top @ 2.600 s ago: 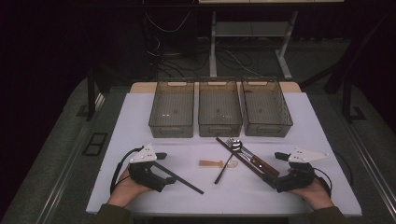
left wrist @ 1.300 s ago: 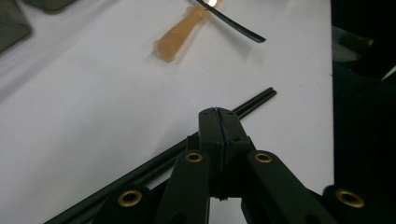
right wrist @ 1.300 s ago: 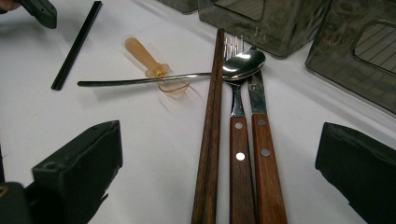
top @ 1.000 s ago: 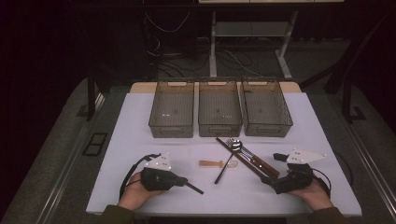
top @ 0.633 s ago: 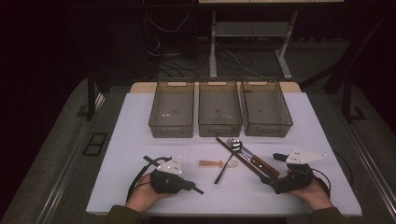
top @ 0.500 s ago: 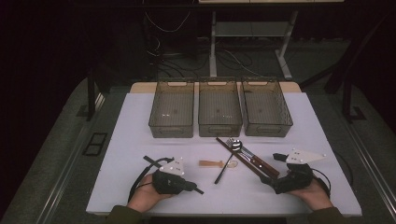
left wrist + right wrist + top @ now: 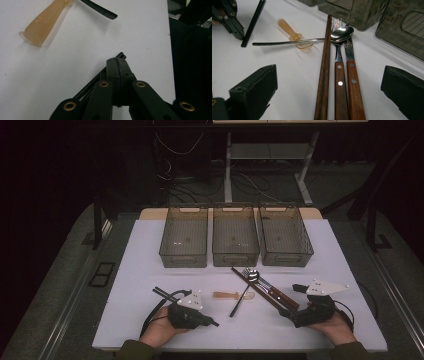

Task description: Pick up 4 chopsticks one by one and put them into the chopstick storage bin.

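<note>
My left gripper (image 7: pixel 211 322) (image 7: pixel 117 63) lies low on the white table near the front edge, jaws pressed together. A pair of black chopsticks (image 7: pixel 165 295) (image 7: pixel 121 54) runs under and alongside it, the tips poking out just past the jaws. An amber plastic spoon (image 7: pixel 226 295) (image 7: pixel 45 21) lies a little ahead. My right gripper (image 7: pixel 293 301) (image 7: pixel 329 75) rests open at the front right. Its jaws flank the handles of the wooden chopsticks (image 7: pixel 324 75), a fork (image 7: pixel 338 75) and a knife (image 7: pixel 352 77). A metal spoon (image 7: pixel 342 32) lies across them.
Three smoky clear bins (image 7: pixel 184 237) (image 7: pixel 235 237) (image 7: pixel 286 235) stand in a row at the back of the white table (image 7: pixel 140 270). In the right gripper view, my left gripper (image 7: pixel 235 30) shows at the top left. Dark floor surrounds the table.
My left hand has slid its gripper to the right along the black chopsticks, closer to their near tips. The right gripper and the cutlery have kept still.
</note>
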Tool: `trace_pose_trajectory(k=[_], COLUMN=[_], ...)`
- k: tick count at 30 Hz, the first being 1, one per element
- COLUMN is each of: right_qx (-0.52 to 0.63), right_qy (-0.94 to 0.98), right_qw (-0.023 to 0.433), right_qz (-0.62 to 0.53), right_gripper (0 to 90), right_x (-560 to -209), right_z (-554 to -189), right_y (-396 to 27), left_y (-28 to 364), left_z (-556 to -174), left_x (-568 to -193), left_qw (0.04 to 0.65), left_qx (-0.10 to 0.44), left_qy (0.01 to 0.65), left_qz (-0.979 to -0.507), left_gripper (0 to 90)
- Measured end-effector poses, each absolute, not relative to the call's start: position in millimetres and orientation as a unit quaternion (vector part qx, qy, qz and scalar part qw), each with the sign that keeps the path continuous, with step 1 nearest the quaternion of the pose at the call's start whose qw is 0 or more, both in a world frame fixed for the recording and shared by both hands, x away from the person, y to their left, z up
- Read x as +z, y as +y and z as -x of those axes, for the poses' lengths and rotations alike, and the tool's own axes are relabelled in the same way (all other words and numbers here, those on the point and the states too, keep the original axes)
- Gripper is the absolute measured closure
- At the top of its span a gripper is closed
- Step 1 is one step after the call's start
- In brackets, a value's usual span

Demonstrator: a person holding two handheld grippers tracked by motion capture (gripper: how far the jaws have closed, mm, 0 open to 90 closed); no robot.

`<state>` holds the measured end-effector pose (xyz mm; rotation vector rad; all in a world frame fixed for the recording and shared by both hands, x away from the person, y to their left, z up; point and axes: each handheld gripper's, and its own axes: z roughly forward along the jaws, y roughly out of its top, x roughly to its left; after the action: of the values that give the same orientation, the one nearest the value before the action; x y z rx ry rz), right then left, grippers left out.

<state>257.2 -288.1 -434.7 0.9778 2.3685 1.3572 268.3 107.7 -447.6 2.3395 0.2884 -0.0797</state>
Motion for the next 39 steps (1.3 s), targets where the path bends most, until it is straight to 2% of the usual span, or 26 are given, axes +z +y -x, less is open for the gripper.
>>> trace_pose_trajectory(k=[39], right_qx=[0.462], right_qy=[0.813], right_qw=[0.122], right_qz=[-0.334], right_gripper=[0.9], right_x=[-435.6], right_z=[-257.2], right_y=[-286.9], left_y=[86.1], left_z=[-282.7], left_x=[-447.8], left_qw=[0.38], left_qx=[0.007], left_qy=[0.112], left_qz=[-0.918], left_gripper=[89.1])
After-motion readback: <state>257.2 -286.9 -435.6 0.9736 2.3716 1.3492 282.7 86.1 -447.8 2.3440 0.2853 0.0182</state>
